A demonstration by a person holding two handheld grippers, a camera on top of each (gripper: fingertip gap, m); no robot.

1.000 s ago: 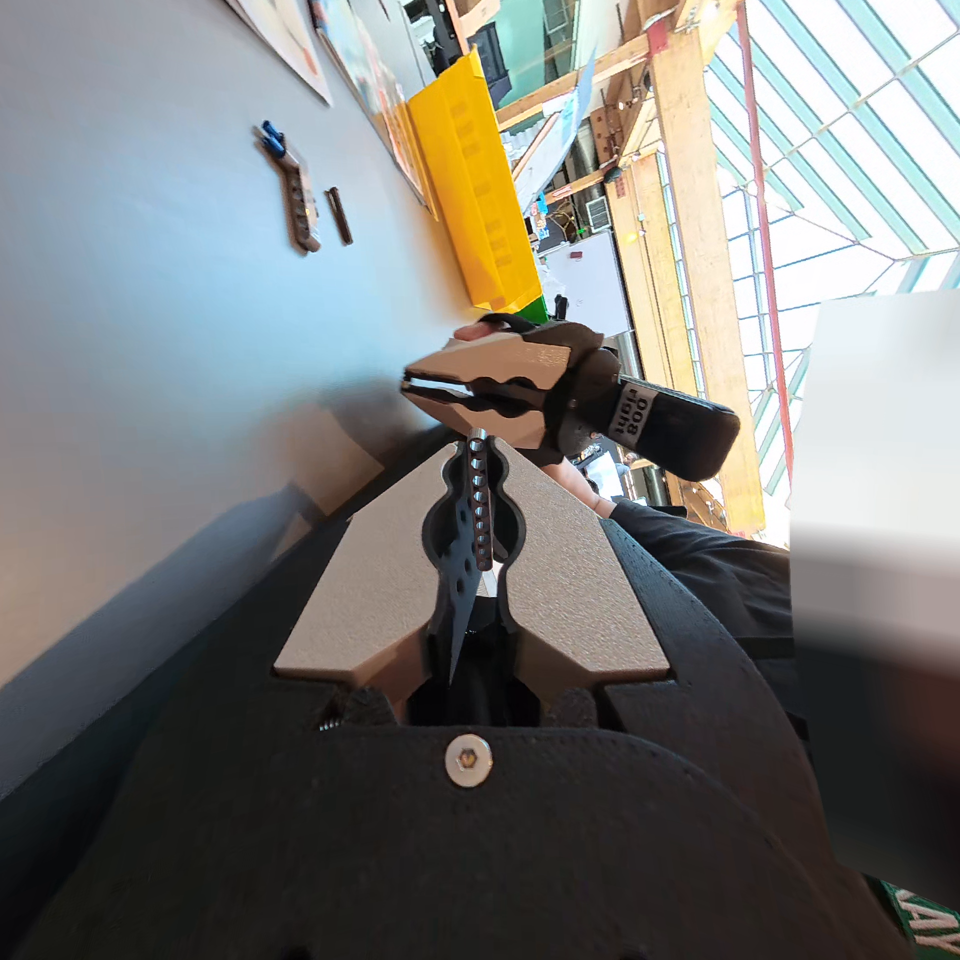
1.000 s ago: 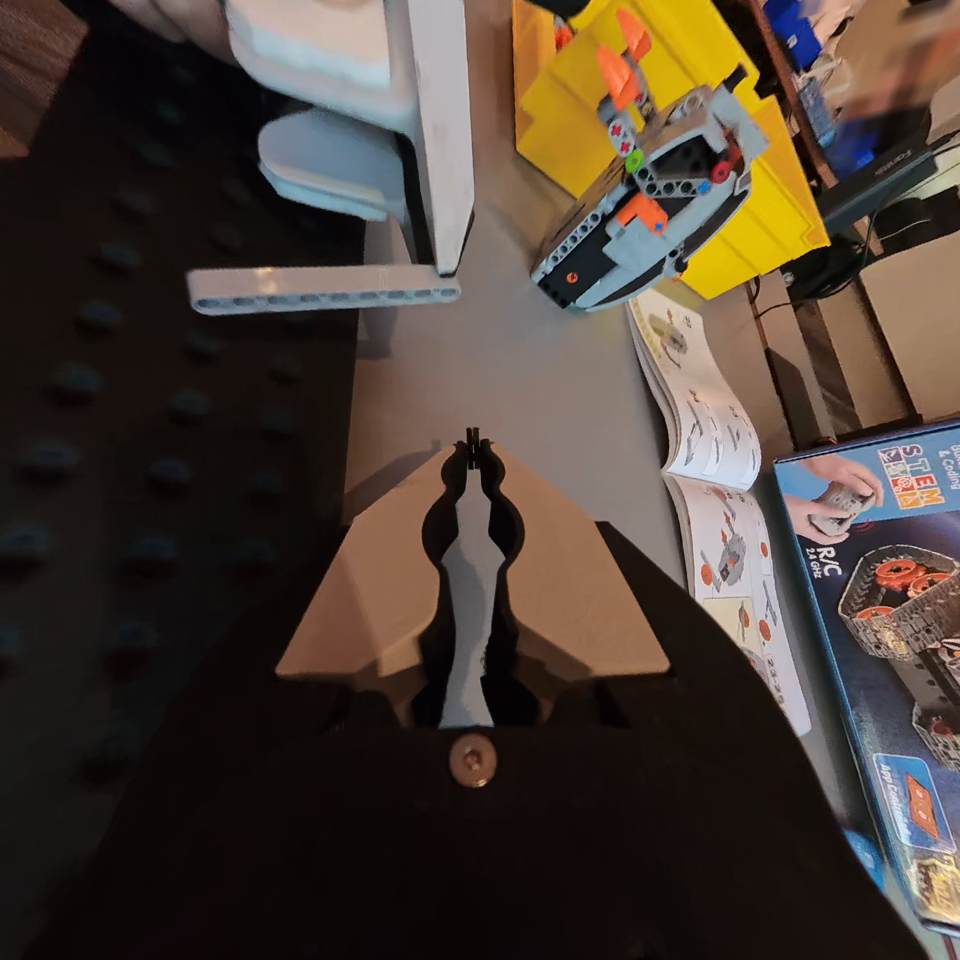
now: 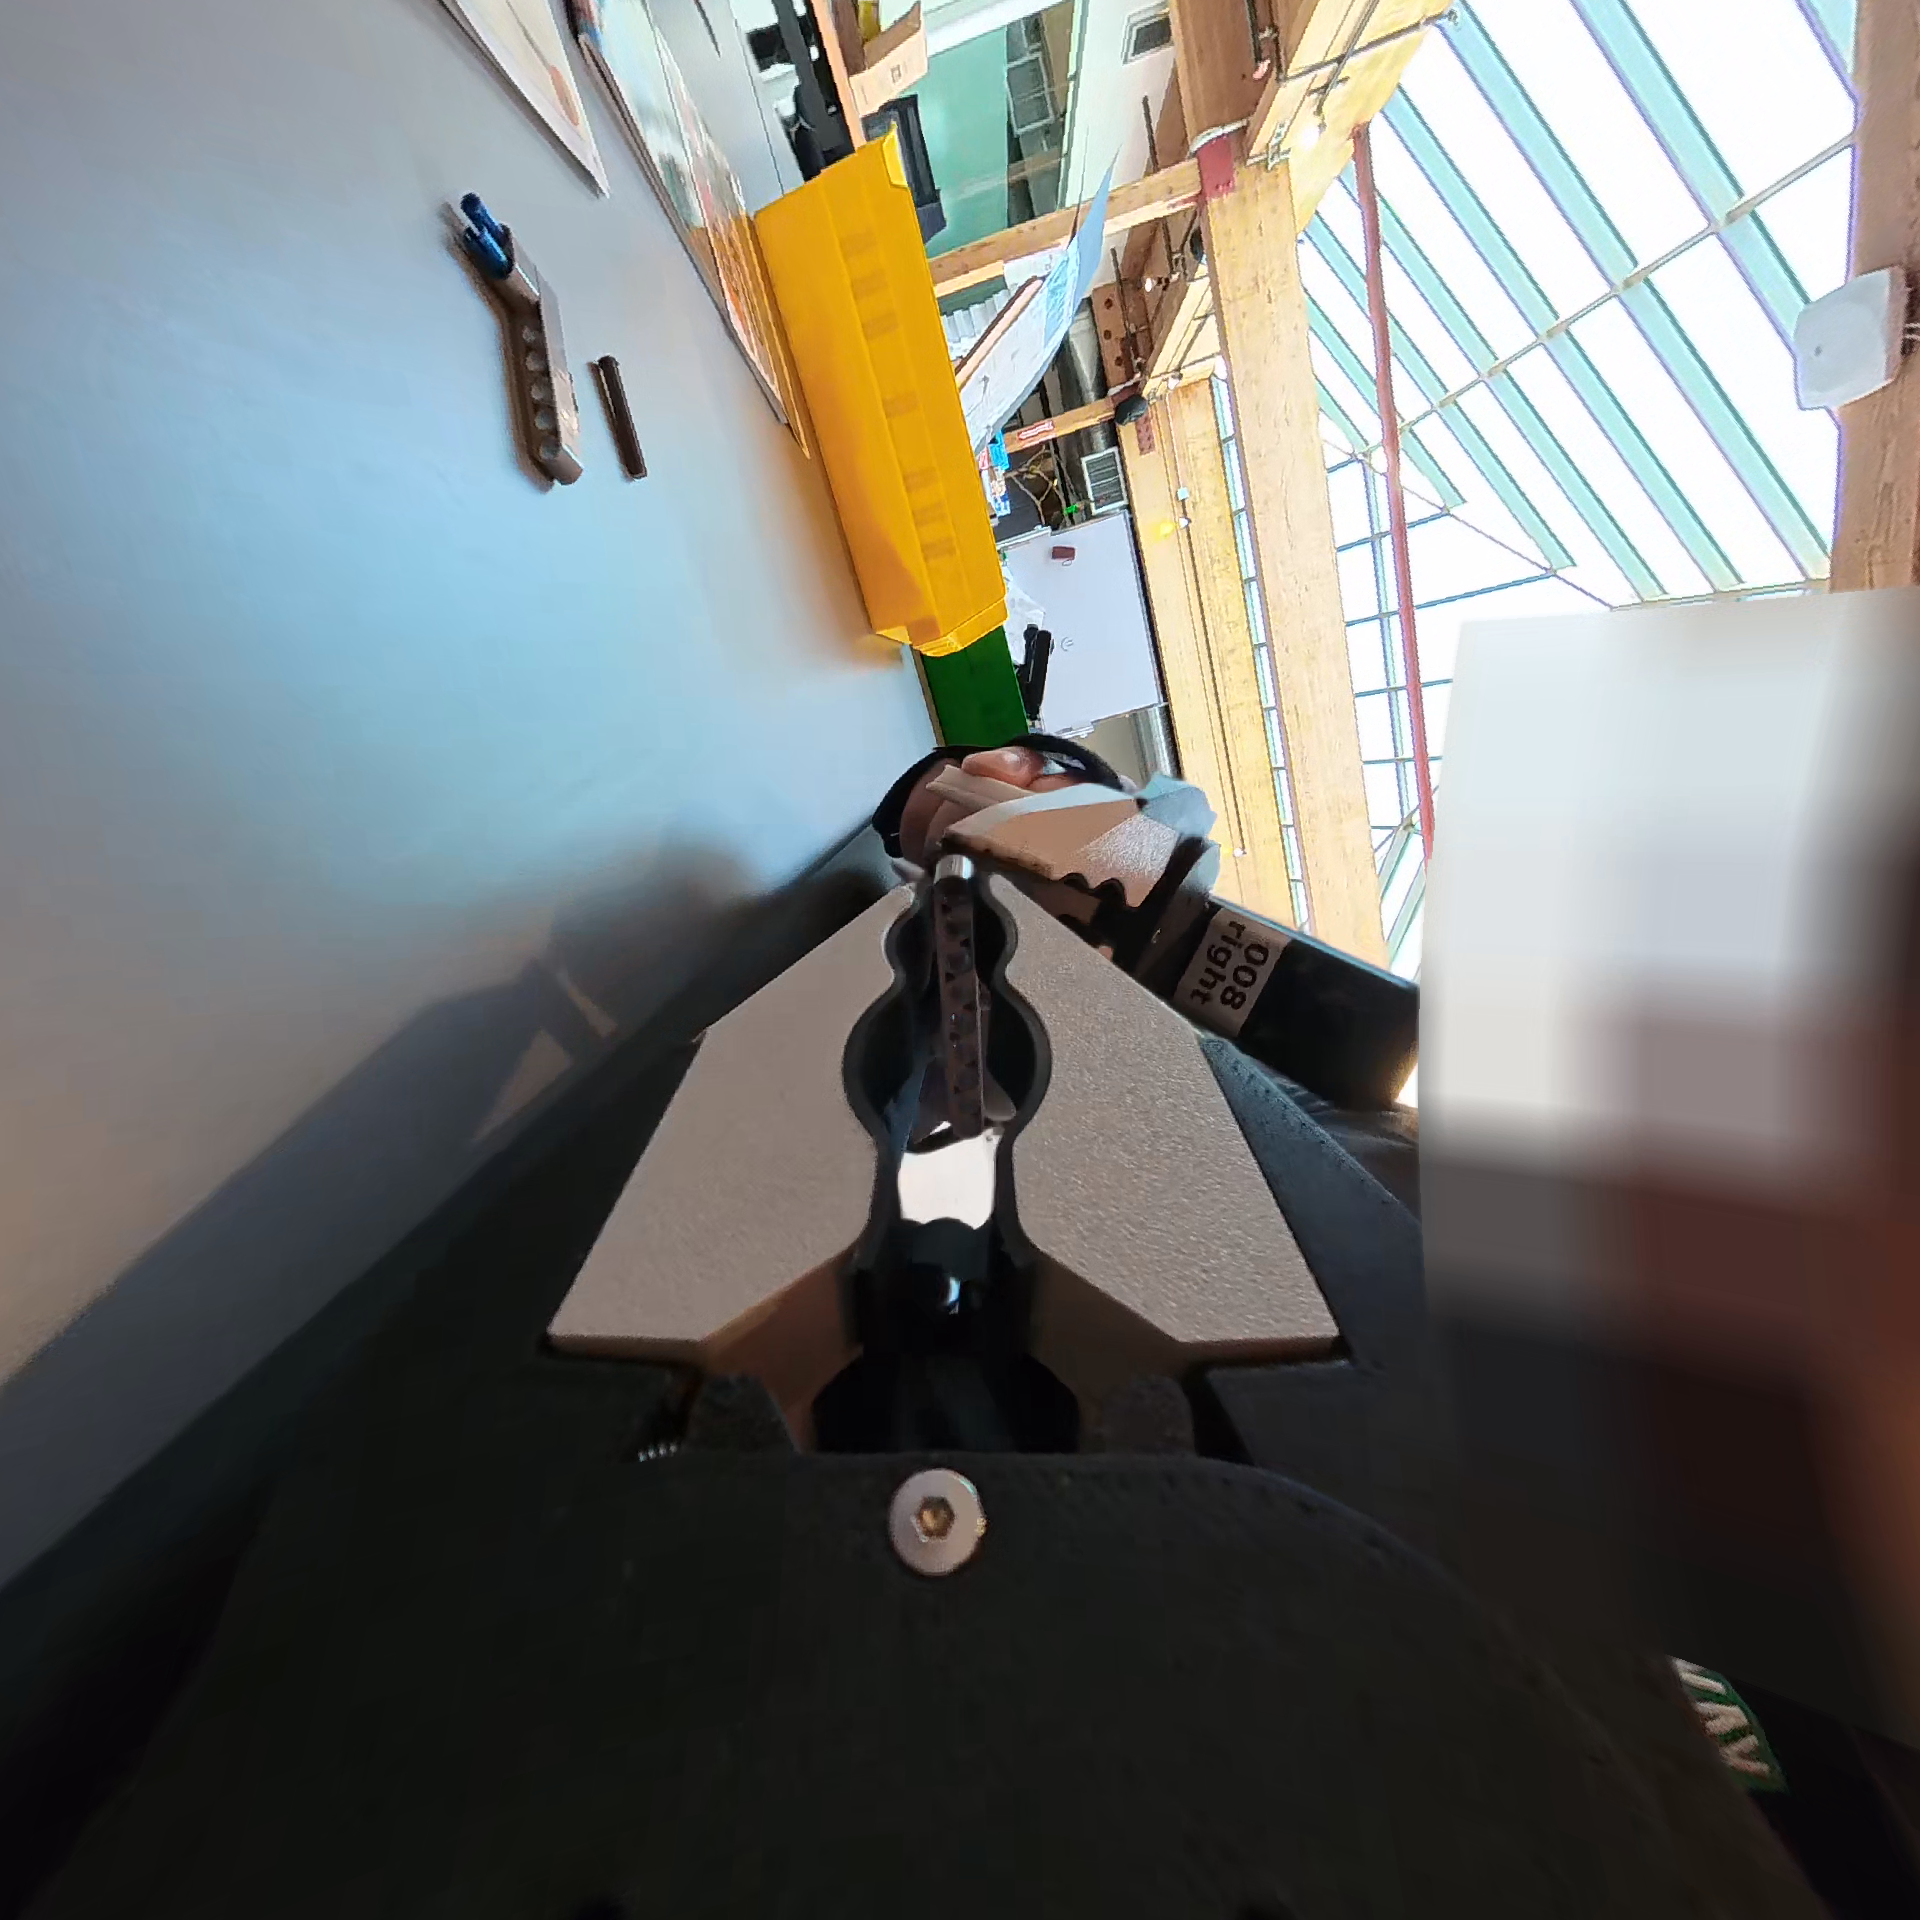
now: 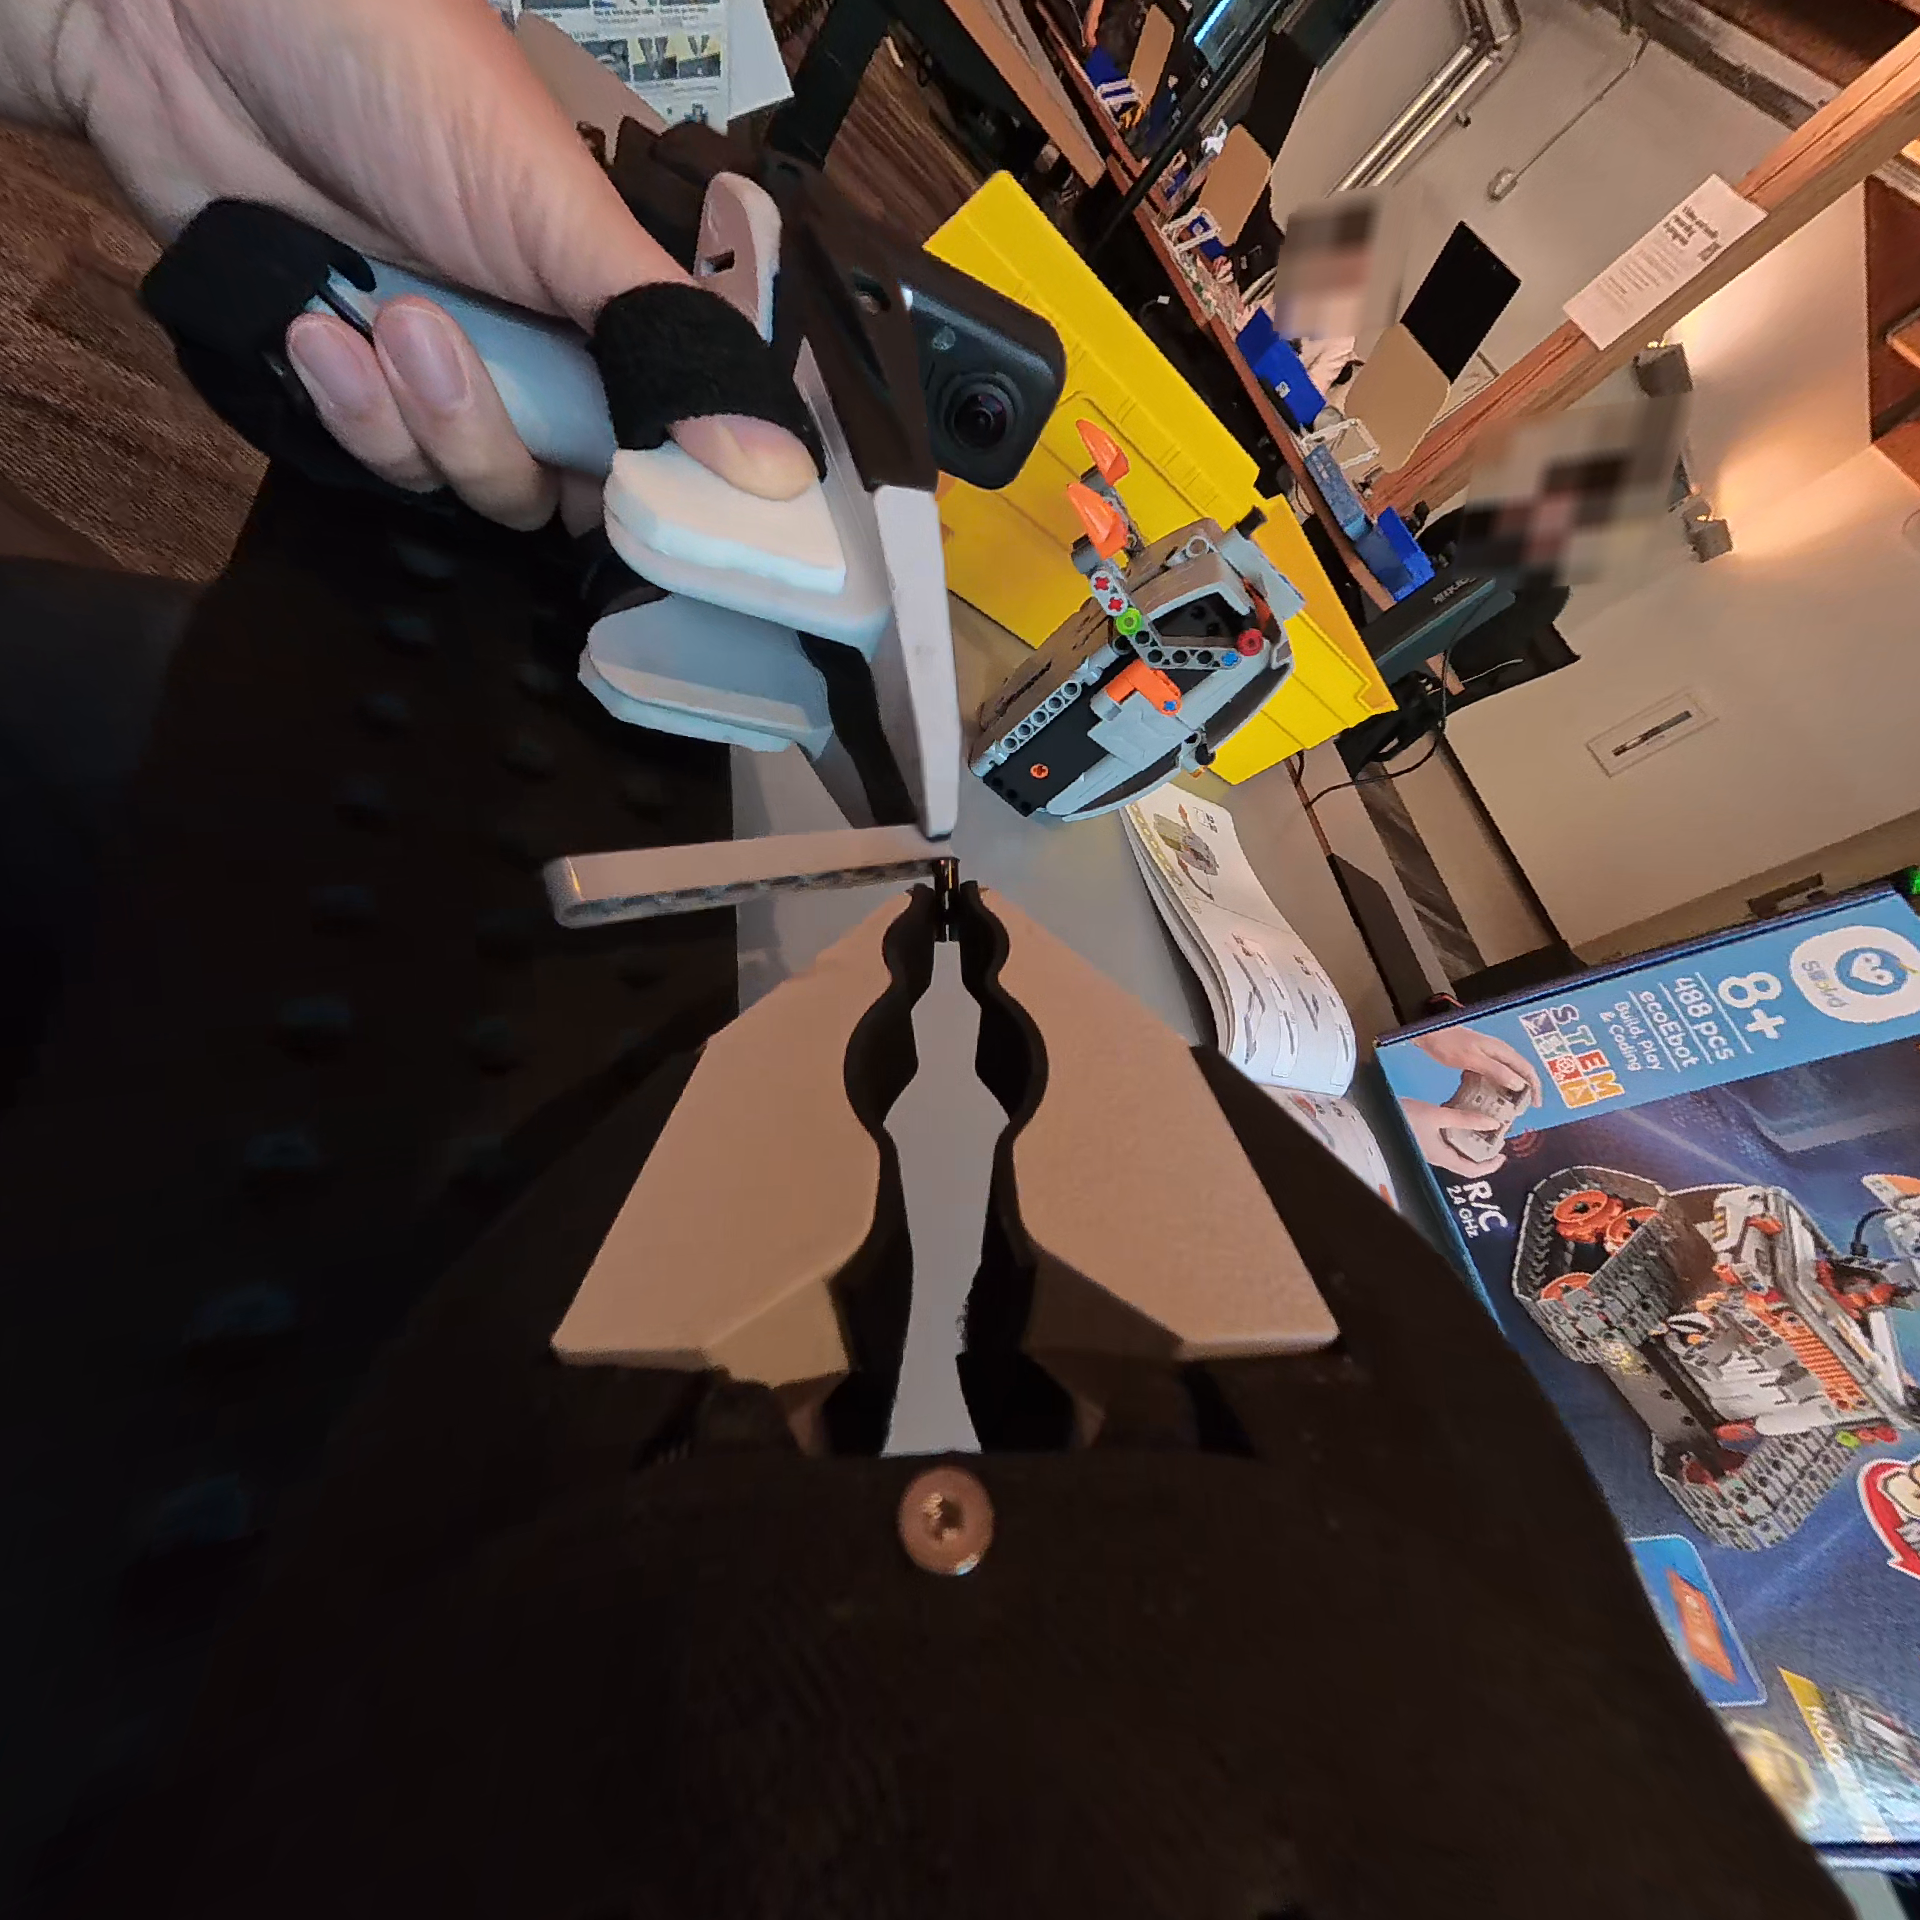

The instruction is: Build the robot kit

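A workshop with timber beams and a glazed roof surrounds a grey desk (image 4: 1049, 914). In the left wrist view the left tongs (image 3: 951, 883) are pressed onto a long grey perforated beam (image 3: 958, 1029), seen end-on between the fingers. Just past their tips, at 12 o'clock, the right tongs (image 3: 1039, 831) come in from 2 o'clock, held by a hand. In the right wrist view the right tongs (image 4: 943, 899) pinch a small dark pin (image 4: 945, 906) at their very tips, and the pin touches the end of the beam (image 4: 748, 878), which runs out toward 9 o'clock. The left tongs (image 4: 914, 727) clamp that beam from 12 o'clock, gripped by a hand (image 4: 416, 208) in black finger straps. Farther off at 1 o'clock a grey, black and orange brick-built vehicle (image 4: 1132, 665) stands on the desk before a yellow bin (image 4: 1164, 436). An open instruction booklet (image 4: 1247, 977) lies at 2 o'clock, with a blue kit box (image 4: 1683, 1299) at 3 o'clock. In the left view a bent brown piece (image 3: 535, 364) with blue pins and a short rod (image 3: 618, 416) lie at 11 o'clock.
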